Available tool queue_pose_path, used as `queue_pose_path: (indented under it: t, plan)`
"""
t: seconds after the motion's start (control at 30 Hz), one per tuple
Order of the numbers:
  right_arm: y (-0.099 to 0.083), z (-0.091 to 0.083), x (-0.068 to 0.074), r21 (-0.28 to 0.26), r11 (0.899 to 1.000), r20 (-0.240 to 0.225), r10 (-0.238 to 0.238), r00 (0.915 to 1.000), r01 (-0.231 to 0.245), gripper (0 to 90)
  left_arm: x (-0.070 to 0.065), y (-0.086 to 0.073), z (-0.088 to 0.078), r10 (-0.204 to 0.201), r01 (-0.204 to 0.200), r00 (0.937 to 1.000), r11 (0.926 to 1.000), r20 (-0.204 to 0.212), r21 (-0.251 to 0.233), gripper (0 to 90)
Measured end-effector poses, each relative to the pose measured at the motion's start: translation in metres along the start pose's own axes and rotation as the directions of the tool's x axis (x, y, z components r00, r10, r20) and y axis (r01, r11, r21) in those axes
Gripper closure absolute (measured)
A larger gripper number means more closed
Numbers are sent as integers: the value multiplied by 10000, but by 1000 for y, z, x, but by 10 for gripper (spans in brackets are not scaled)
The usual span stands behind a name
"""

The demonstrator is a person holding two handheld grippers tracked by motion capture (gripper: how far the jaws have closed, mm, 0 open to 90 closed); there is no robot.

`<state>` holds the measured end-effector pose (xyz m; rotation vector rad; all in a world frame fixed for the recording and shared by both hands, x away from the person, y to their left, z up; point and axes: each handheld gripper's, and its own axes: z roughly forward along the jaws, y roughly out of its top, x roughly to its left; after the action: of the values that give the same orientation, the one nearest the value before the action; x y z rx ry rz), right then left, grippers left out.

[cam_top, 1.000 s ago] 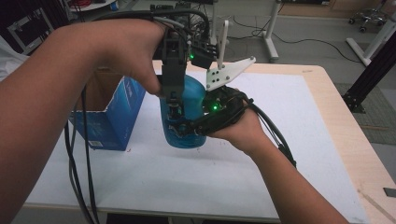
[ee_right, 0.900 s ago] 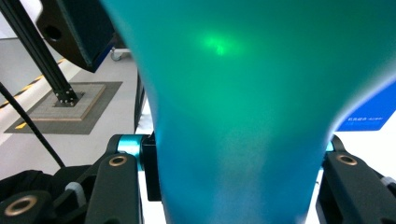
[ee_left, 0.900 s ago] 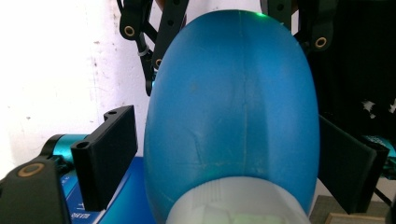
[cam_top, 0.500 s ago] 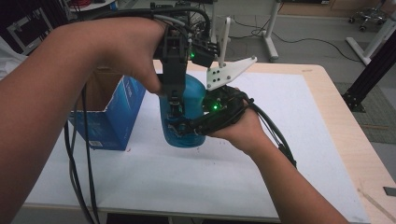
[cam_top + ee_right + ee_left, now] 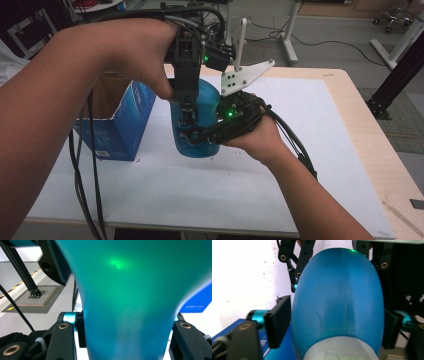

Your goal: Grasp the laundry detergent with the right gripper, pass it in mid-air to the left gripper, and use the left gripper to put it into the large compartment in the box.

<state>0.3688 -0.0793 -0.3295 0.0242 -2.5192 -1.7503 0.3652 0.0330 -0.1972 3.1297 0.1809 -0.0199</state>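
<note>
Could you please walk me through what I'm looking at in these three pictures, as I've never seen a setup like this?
A person stands at a table with a hand-held gripper in each hand; there is no robot arm.

The high view looks down from above the person. Each of the other two views comes from a camera riding on one gripper, looking along its black jaws.

On the table stands a blue bottle, with an open blue cardboard box beside it.

The right gripper clamps the bottle low down. The left gripper comes from above; its jaws have just been closing around the bottle's upper body, and its pads sit at the bottle's sides, though I cannot tell if they press yet.
</note>
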Motion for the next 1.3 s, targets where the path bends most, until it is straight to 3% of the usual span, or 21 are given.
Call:
queue_pose_path:
  t: [0.7, 0.77, 1.3]
  plan:
    - [-1, 0, -1, -35, 10000, 17, 63, 10000, -63, 464, 1, 1, 0, -200, 200, 9998, 9998, 36, -10, 331]
    - [-1, 0, -2, -43, 9999, -17, 94, 10000, -94, 464, 1, 1, 0, -82, 82, 10000, 10000, 1, -36, 376]
    - [-1, -3, -2, -20, 10000, -5, 26, 10000, -26, 447, -2, 5, -1, 58, -60, 9998, 10000, -206, -70, 385]
